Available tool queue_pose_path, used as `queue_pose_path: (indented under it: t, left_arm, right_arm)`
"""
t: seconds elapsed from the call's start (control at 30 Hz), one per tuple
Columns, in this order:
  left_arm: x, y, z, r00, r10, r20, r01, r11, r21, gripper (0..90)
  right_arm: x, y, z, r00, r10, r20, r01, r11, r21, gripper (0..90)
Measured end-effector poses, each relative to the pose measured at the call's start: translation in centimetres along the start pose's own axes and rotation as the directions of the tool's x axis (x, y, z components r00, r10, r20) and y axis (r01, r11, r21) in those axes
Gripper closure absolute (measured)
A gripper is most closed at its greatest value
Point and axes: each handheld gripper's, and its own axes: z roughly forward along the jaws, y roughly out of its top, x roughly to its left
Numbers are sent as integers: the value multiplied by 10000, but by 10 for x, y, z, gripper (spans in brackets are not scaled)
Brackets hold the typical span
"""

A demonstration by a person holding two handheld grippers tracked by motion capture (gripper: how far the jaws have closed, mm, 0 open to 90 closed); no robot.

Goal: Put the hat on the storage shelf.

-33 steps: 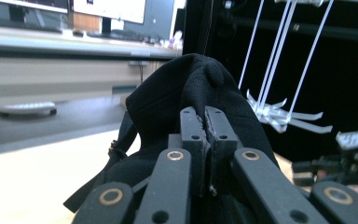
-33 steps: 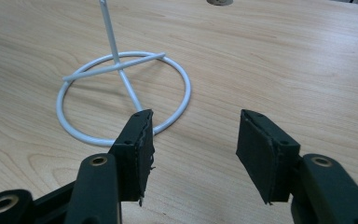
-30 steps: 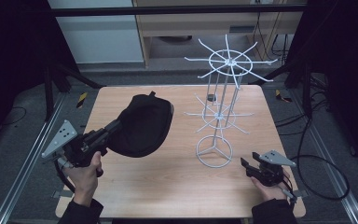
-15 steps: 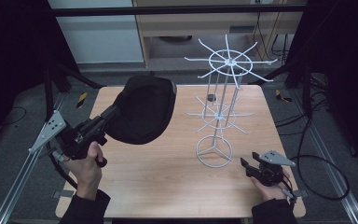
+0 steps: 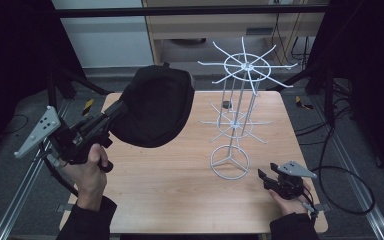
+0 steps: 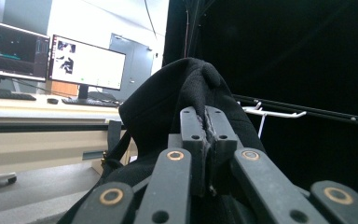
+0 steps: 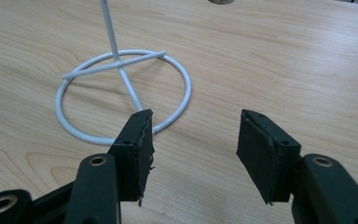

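A black cap [image 5: 156, 105] hangs in the air above the table's left half, held by its edge in my left gripper [image 5: 114, 114], which is shut on it. In the left gripper view the jaws pinch the cap's [image 6: 168, 107] fabric at my left gripper [image 6: 205, 140]. A white wire rack [image 5: 238, 117] with spoke arms stands on a ring base right of centre. My right gripper [image 5: 264, 178] rests low at the table's front right, open, just right of the rack's ring base [image 7: 121, 91]. Nothing lies between the jaws of my right gripper [image 7: 193, 140].
The wooden table [image 5: 180, 195] has metal rails along both sides. A small dark object [image 5: 225, 104] sits on the table behind the rack. Monitors [image 6: 86, 63] on a desk appear in the left gripper view. Cables trail on the floor at the right.
My left gripper has lifted the cap higher and carried it toward the back and right, closer to the rack. The right gripper has stayed still.
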Motion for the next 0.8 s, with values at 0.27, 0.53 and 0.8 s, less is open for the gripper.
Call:
queue_pose_path:
  t: [0.27, 0.53, 0.8]
  left_arm:
    - [-14, 31, 5, 9993, 201, 306, -188, 9989, -419, 873]
    - [-31, 36, 19, 9963, 302, 805, -260, 9983, -520, 873]
    - [-44, 26, 41, 9928, 344, 1151, -324, 9993, -191, 873]
  right_arm:
    - [0, 0, 0, 10000, -21, 13, 21, 10000, 2, 454]
    - [0, 0, 0, 10000, 3, -4, -3, 10000, 1, 454]
    - [0, 0, 0, 10000, -2, -10, 2, 10000, 2, 453]
